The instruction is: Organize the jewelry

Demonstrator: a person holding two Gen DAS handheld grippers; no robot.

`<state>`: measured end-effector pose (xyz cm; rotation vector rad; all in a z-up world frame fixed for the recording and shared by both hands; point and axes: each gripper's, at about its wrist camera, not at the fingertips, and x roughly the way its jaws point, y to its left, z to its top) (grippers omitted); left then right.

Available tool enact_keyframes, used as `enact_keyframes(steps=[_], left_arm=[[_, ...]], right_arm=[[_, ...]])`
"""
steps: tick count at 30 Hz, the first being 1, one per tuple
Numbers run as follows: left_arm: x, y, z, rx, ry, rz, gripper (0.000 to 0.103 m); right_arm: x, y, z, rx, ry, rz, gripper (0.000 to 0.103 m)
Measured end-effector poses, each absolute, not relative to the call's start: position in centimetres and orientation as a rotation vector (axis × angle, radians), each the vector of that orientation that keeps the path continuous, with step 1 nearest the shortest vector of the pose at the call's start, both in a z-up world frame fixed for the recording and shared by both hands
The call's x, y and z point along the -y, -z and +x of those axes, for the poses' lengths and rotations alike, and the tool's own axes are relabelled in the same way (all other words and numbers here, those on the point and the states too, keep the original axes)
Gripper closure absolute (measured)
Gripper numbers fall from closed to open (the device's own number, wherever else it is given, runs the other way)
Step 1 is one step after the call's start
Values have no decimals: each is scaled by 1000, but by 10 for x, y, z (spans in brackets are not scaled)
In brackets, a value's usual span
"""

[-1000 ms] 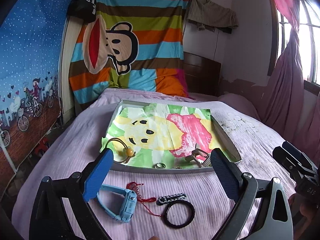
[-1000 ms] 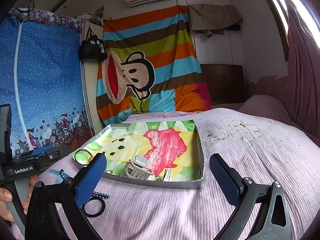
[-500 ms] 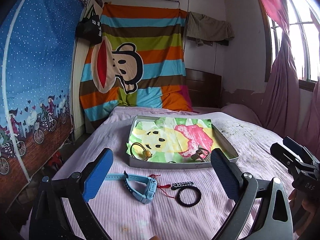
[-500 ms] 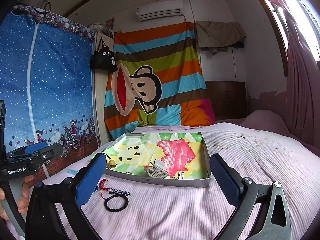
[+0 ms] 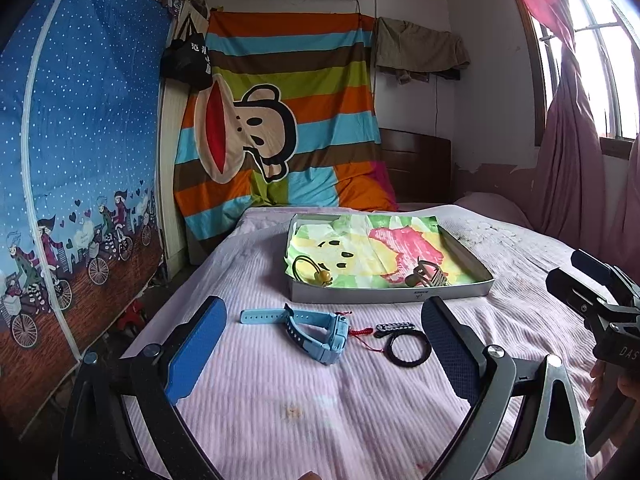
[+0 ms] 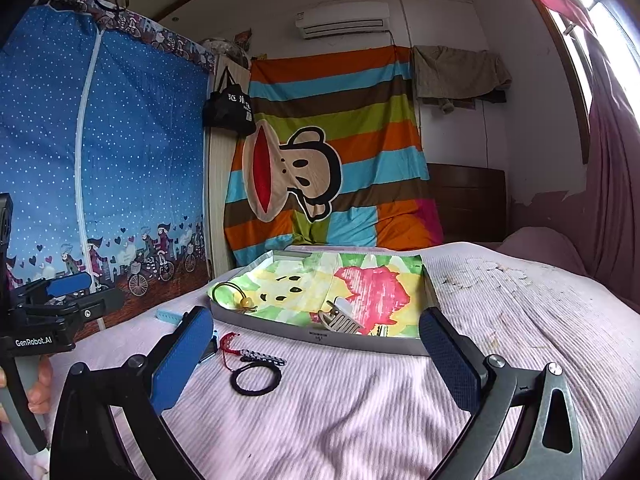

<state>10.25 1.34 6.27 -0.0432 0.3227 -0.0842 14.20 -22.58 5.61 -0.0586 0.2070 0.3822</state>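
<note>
Blue watch (image 6: 208, 346) mostly hidden behind the right gripper's near-left finger (image 6: 182, 358); only a strap end shows. Small metal bits beside the hair claw (image 6: 340, 320) in the tray (image 6: 320, 336), too small to identify. The red cord (image 5: 362, 336) is a thin tangle, its shape unclear. The tray-wall label is unreadable.

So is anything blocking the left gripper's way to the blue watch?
Nothing visible: the left gripper is open above bare bedspread, with the blue watch lying just ahead. The red cord touches the watch's right side.
</note>
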Motion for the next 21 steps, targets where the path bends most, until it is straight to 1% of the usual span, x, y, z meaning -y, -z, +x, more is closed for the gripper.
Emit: enact_keyframes(steps=[6,20,21], left_arm=[[-22,-48,110,-372,78,-18,7],[-33,-12,173,-627,132,-79,7],[-33,-10,178,-638,136,-84,7]], right_arm=[[213,-39,150,-261,-407,-102,0],[191,2,196,-488,-444,-145,0],[191,4,200,-501,-448,-141,1]])
